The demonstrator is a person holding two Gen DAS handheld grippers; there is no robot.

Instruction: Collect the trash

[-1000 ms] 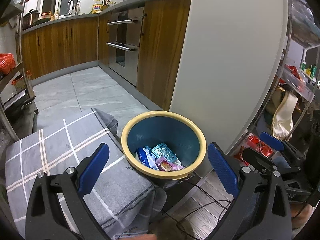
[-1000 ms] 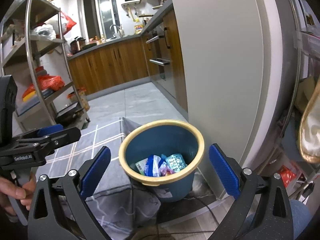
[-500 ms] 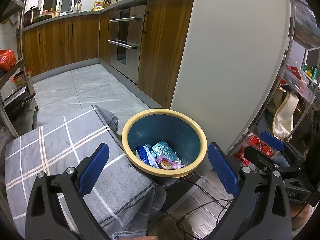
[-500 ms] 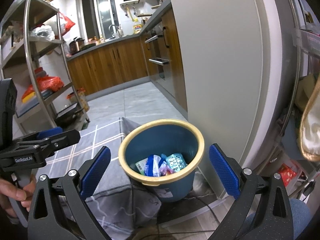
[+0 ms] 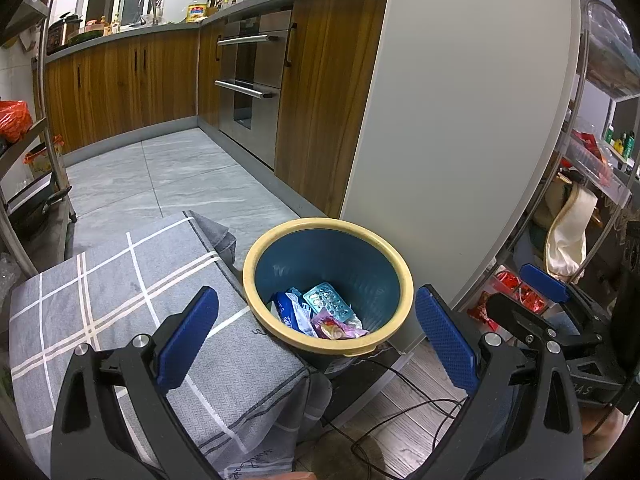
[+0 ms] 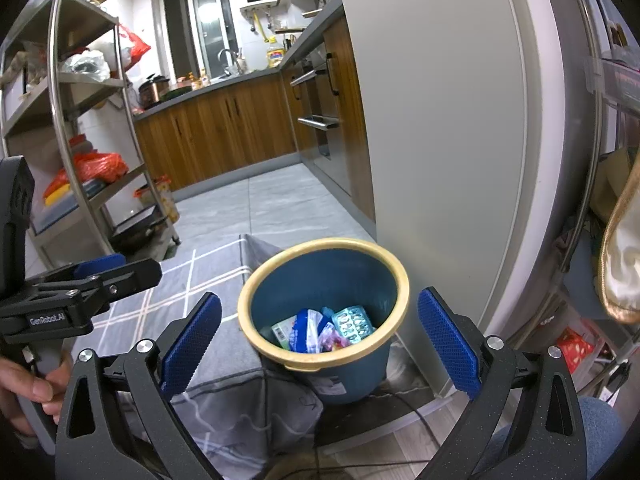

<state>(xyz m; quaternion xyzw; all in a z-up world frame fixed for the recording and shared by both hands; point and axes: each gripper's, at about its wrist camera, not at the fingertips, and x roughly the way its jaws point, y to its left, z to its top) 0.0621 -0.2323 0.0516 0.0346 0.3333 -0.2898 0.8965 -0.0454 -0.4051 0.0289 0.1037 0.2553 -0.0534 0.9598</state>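
Note:
A blue bin with a yellow rim (image 5: pixel 372 252) (image 6: pixel 320 280) stands on the floor beside a grey checked cloth. Inside lie a teal blister pack (image 5: pixel 329 301) (image 6: pixel 353 323), a blue-white wrapper (image 5: pixel 294 311) (image 6: pixel 306 330) and a pink wrapper (image 5: pixel 334 326). My left gripper (image 5: pixel 316 340) is open and empty, hovering above and in front of the bin. My right gripper (image 6: pixel 320 344) is open and empty, also just in front of the bin. The left gripper shows in the right wrist view (image 6: pixel 100 276); the right gripper shows in the left wrist view (image 5: pixel 532 296).
A grey checked cloth (image 5: pixel 120 280) covers a low surface left of the bin. A tall white panel (image 5: pixel 460 120) stands right behind the bin. Black cables (image 5: pixel 400 400) run on the wood floor. A metal shelf rack (image 6: pixel 80 140) stands left; cluttered shelves (image 5: pixel 592 180) right.
Both grippers have drifted very slightly; the view of the kitchen shifted a little. The bin and its trash have not moved.

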